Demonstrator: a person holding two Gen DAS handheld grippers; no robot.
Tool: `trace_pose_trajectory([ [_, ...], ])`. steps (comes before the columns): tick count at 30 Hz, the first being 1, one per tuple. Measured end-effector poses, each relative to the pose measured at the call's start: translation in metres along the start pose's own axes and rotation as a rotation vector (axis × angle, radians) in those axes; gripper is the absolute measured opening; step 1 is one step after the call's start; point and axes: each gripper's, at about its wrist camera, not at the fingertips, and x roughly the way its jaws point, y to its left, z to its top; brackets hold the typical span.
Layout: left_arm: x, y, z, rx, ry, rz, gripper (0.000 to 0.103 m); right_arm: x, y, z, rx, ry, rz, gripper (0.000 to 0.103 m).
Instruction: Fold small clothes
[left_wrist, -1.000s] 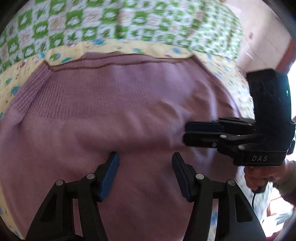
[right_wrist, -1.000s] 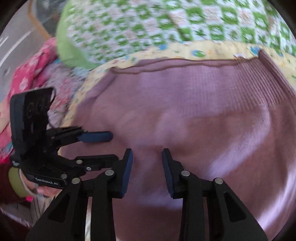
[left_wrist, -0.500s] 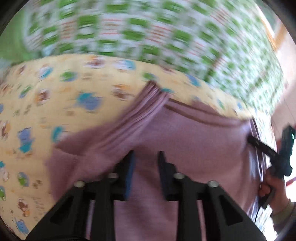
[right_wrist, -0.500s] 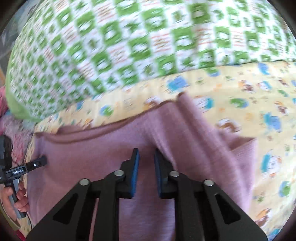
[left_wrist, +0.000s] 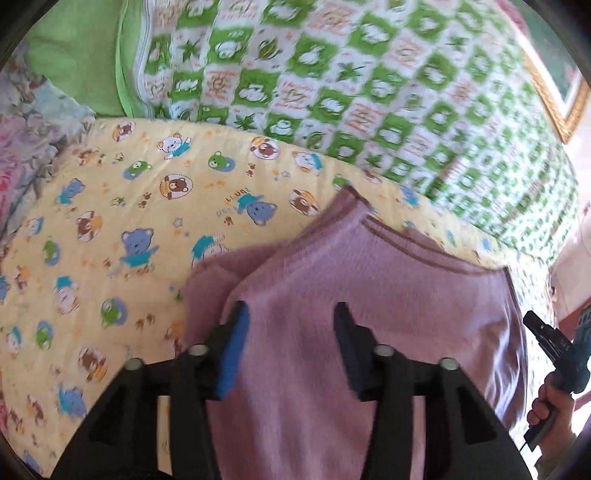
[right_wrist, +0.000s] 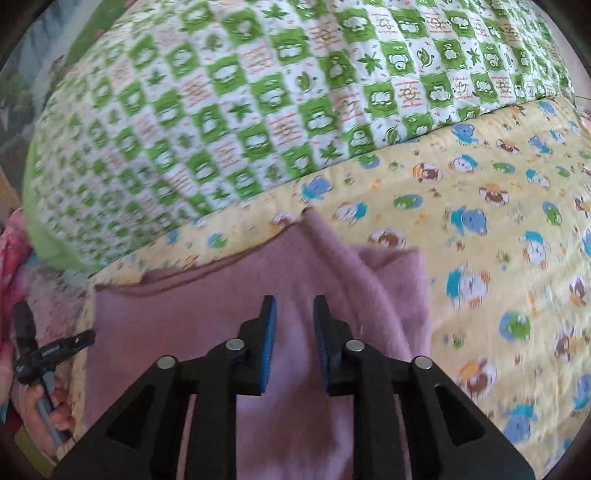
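A: Any writing you can read?
B: Little. Blue letters on the yellow sheet (left_wrist: 236, 206), beyond the left tool (left_wrist: 291, 347), look like "Liupz".
A: And the other tool's (right_wrist: 55, 347) label?
B: Too blurred.

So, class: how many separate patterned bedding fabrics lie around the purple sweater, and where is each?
2. The yellow bear-print sheet lies under the purple sweater; the green-checked quilt is bunched behind it. More may be hidden.

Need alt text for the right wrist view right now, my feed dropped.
The right gripper hangs open over a pink sweater, nothing between its jaws, which have just been opening. The sweater lies on a yellow bear-print sheet, a sleeve folded over it, with a green checked quilt behind. The left gripper shows at far left.
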Motion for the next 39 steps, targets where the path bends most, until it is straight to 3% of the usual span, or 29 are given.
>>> trace_pose_trajectory([
  [1,-0.002,0.0,-0.005,0.009,0.007,0.006,0.052,-0.005,0.0,-0.006,-0.004,0.003,0.01,0.042],
  [3,0.003,-0.001,-0.009,0.007,0.024,0.028,0.052,-0.011,-0.006,-0.021,-0.017,0.025,-0.005,0.046],
  [5,0.016,0.008,-0.011,-0.028,0.056,0.061,0.051,-0.004,-0.019,-0.031,-0.013,0.052,-0.097,0.046],
  [8,0.033,0.024,-0.011,-0.079,0.092,0.137,0.053,-0.006,-0.061,-0.033,0.134,0.055,-0.248,0.047],
  [11,0.026,0.039,-0.015,-0.155,0.102,0.089,0.051,-0.018,-0.081,-0.03,0.275,0.026,-0.194,0.047],
  [15,0.001,0.035,-0.025,-0.13,0.088,0.081,0.058,-0.04,-0.047,-0.025,0.15,-0.001,-0.149,0.047],
  [23,-0.039,0.045,-0.083,-0.196,0.138,0.068,0.068,-0.051,0.017,-0.041,0.078,0.027,0.001,0.047],
  [29,-0.048,0.063,-0.137,-0.379,0.193,0.013,0.072,-0.044,0.049,-0.071,0.054,0.1,0.053,0.047],
  [33,-0.05,0.069,-0.16,-0.53,0.187,-0.044,0.074,-0.036,0.059,-0.086,0.058,0.146,0.07,0.047],
  [39,-0.05,0.064,-0.163,-0.536,0.194,-0.065,0.076,-0.016,0.095,-0.083,0.002,0.18,0.165,0.047],
])
